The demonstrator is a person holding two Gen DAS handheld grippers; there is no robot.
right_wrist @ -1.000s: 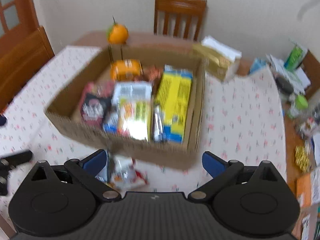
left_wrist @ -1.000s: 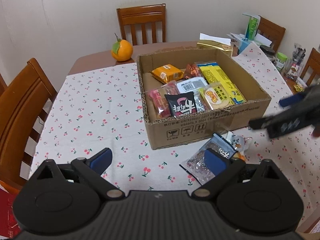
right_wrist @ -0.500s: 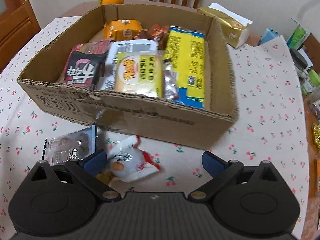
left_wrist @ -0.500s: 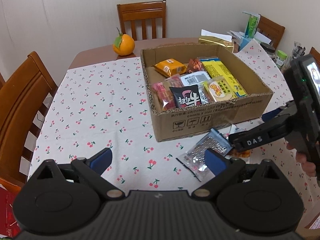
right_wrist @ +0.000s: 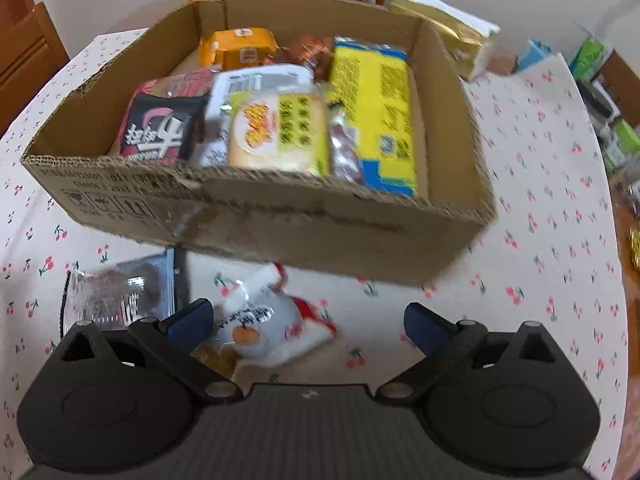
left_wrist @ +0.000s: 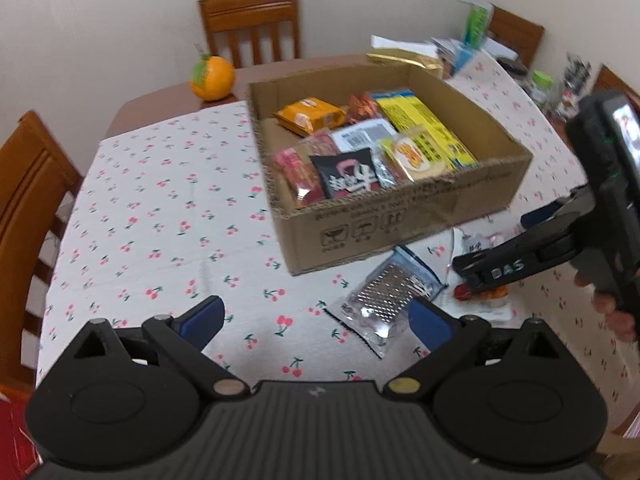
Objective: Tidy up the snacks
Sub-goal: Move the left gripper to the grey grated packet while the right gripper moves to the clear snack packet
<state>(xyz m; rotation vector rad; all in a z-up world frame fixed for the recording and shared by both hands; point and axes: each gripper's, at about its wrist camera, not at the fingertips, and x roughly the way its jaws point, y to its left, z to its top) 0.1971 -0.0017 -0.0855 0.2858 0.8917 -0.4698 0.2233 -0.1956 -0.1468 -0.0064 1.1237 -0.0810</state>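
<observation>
**Cardboard box nearly full, two packets left on the cloth**

Cardboard box point(right_wrist: 256, 216) sits just ahead of the right gripper point(right_wrist: 308, 318), already packed with snacks. Both tools are released: the right gripper's jaws gape over a white pouch with red trim point(right_wrist: 272, 324) lying between them, nearer its left fingertip. The left gripper point(left_wrist: 316, 318) hangs empty, a clear packet with a dark snack point(left_wrist: 390, 300) just ahead by its right fingertip. To lift the pouch cleanly, centre it between the jaws, lower to the cherry-print tablecloth point(right_wrist: 540, 240), then pinch the body, not the crimped edge. Readable writing: "DAS" on the right tool's arm; the packet labels are too blurred to read.
</observation>
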